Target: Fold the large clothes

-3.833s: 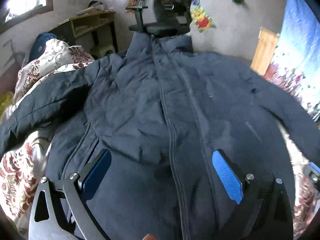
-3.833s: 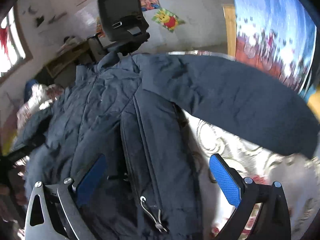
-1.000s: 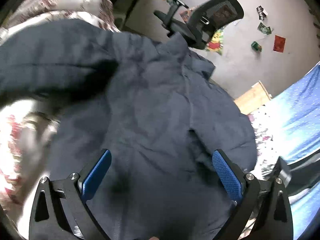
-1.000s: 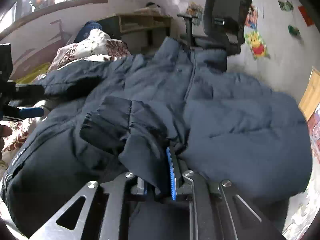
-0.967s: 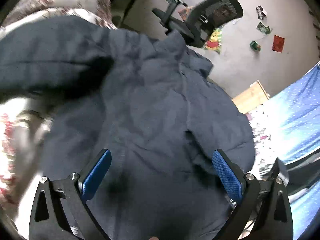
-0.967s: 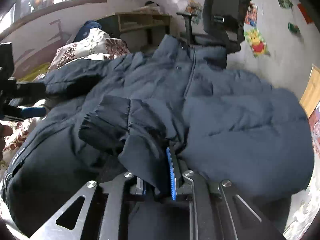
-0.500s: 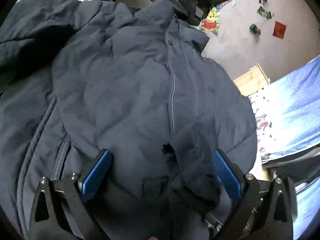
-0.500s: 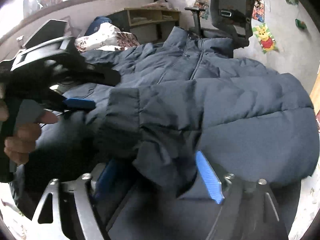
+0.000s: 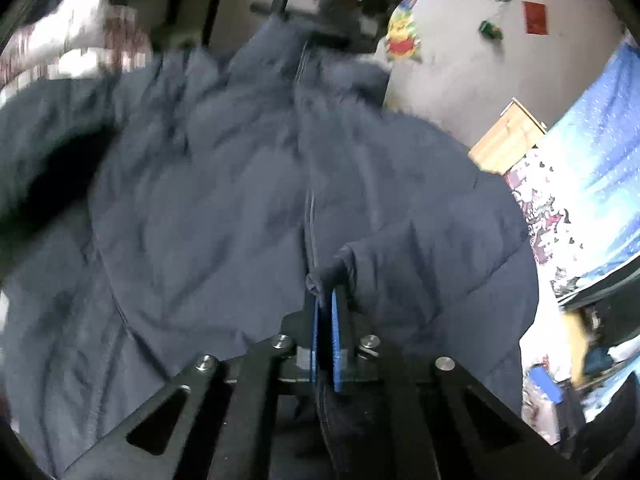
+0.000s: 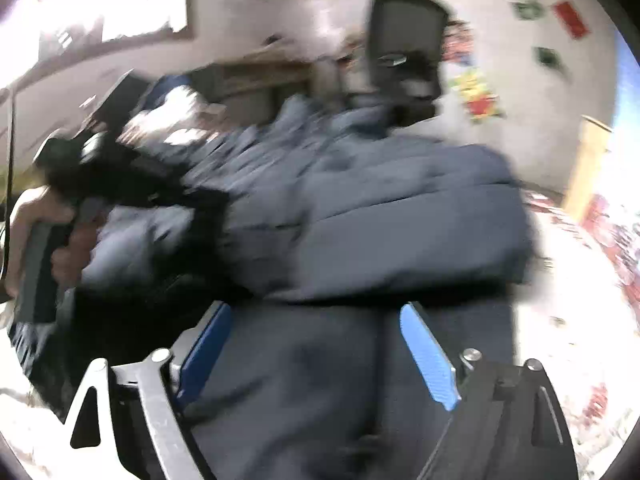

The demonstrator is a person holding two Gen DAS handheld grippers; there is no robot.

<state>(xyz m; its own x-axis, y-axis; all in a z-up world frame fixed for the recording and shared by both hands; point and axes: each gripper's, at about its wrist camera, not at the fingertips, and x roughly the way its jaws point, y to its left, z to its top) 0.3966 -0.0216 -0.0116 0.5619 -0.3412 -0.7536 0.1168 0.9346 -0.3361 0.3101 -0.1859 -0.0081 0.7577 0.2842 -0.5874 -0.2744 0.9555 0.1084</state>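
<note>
A large dark navy padded jacket (image 9: pixel 208 208) lies spread on the bed, collar toward the office chair. Its right sleeve (image 9: pixel 432 256) is folded across the front. My left gripper (image 9: pixel 325 304) is shut on the cuff end of that sleeve near the zipper line. In the right wrist view the jacket (image 10: pixel 400 216) fills the middle and the picture is blurred. My right gripper (image 10: pixel 316 320) is open with blue pads apart, hovering over the jacket's lower part and holding nothing. The left gripper with the hand on it shows at the left of the right wrist view (image 10: pixel 92 176).
A black office chair (image 10: pixel 404 48) stands beyond the collar against a wall with stickers. A floral bedsheet (image 10: pixel 580 280) shows at the right. A crumpled floral quilt (image 9: pixel 76 52) lies at the far left. A wooden board (image 9: pixel 508 136) and blue patterned fabric (image 9: pixel 592 152) are at the right.
My left gripper has closed on the folded sleeve's cuff. My right gripper has let the sleeve go, opened and pulled back toward the jacket's hem.
</note>
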